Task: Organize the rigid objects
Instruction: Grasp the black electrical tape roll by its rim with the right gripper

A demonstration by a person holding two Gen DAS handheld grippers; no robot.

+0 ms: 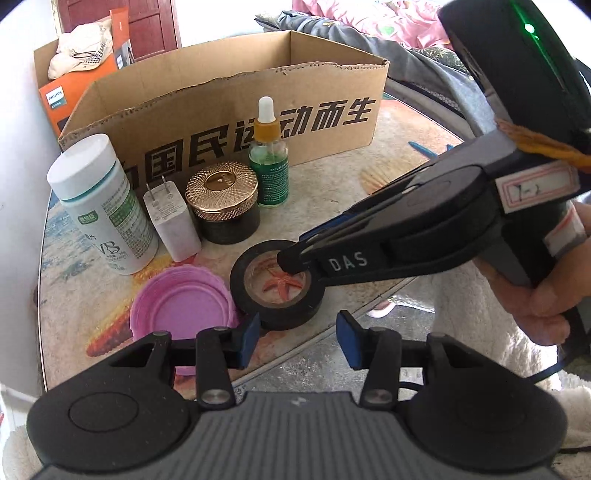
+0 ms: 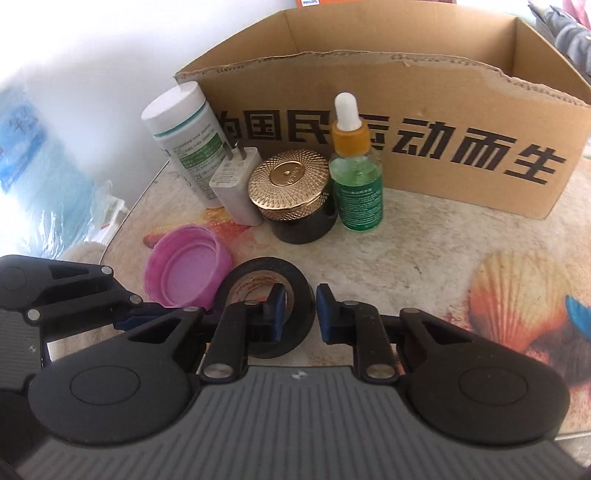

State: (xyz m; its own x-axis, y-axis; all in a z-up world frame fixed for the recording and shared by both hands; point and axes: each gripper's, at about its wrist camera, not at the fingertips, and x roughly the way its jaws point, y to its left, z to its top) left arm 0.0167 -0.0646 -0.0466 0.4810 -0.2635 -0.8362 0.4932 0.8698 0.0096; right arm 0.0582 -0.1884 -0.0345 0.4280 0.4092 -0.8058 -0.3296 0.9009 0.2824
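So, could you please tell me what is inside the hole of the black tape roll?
One finger of the right gripper reaches into the tape roll, clamping its wall. Through the hole shows the table's orange starfish print; the finger covers part of it.

A table is carrying a seashell print on its cover. Behind the table an orange carton is standing with a pale cloth lying on it, before a red door. Pink bedding is lying beyond the table's far right. A bluish plastic bag is sitting left of the table.
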